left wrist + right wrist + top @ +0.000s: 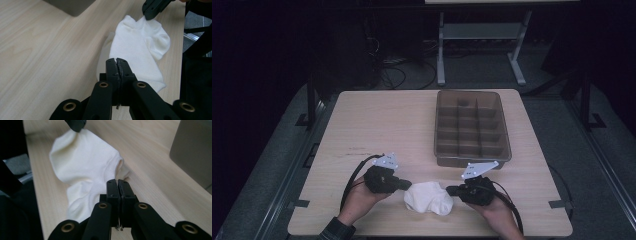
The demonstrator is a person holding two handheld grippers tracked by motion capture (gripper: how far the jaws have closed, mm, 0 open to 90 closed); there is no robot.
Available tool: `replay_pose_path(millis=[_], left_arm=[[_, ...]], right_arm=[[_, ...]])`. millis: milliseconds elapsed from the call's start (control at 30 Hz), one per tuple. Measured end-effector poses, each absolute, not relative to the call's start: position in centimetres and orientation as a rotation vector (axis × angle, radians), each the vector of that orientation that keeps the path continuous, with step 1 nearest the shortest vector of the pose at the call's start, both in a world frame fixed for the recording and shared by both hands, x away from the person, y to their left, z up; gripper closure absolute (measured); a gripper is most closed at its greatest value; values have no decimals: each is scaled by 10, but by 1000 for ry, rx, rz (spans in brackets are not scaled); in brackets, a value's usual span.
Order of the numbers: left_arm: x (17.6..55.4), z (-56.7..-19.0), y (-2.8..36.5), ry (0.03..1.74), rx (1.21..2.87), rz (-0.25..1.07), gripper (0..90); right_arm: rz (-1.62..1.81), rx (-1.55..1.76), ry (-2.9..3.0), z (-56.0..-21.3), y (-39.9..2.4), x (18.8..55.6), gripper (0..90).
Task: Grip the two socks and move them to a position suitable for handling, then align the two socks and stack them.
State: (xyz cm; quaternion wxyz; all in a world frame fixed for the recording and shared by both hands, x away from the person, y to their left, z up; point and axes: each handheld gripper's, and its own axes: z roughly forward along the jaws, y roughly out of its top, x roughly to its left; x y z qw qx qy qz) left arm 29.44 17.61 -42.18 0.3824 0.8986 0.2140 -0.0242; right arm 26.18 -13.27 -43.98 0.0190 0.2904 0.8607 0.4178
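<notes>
White cotton is the material in hand: a short sock (429, 198) lies bunched on the wooden table (377, 120), near its front edge, between our two hands. We hold it at both ends. The left gripper (117, 61) has its jaws pressed together on one edge of the fabric, and the right gripper (117, 182) is closed the same way on the opposite edge, near the ribbed cuff; in each gripper view a thin fold of cloth enters the seam between the pads. From the high view, the left gripper (404, 184) and right gripper (453, 190) face each other across the sock, with the cloth sagging onto the table between them. A brown divided tray (472, 127) stands well apart, farther back on the right half of the table, and all of its visible compartments look bare. We judge the work to be at an early stage: the sock is secured at two points, but it is not yet flat, folded or stowed. Remaining steps, as we read them, are to shape the sock and carry it toward a compartment.
</notes>
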Motion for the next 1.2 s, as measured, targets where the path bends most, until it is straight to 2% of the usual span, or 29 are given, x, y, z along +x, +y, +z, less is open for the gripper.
replay_pose_path(millis=[167,267,367,400,567,733,1200], left_arm=[[294,-435,171,540,2324,-73,883],[293,-435,171,533,2333,-50,798],[292,-425,175,534,2304,-8,751],[290,-421,175,525,2294,-1,753],[282,-413,167,466,2277,0,900],[281,-426,148,437,2311,-31,900],[285,-451,136,425,2431,-30,900]], right_arm=[[1184,896,2675,-453,-126,266,868],[1160,911,2655,-457,-128,269,746],[1221,933,2606,-449,-135,267,711],[1244,939,2593,-446,-137,266,725],[1301,940,2616,-440,-143,253,852],[1288,930,2664,-446,-138,240,896],[1205,913,2745,-461,-122,242,897]])
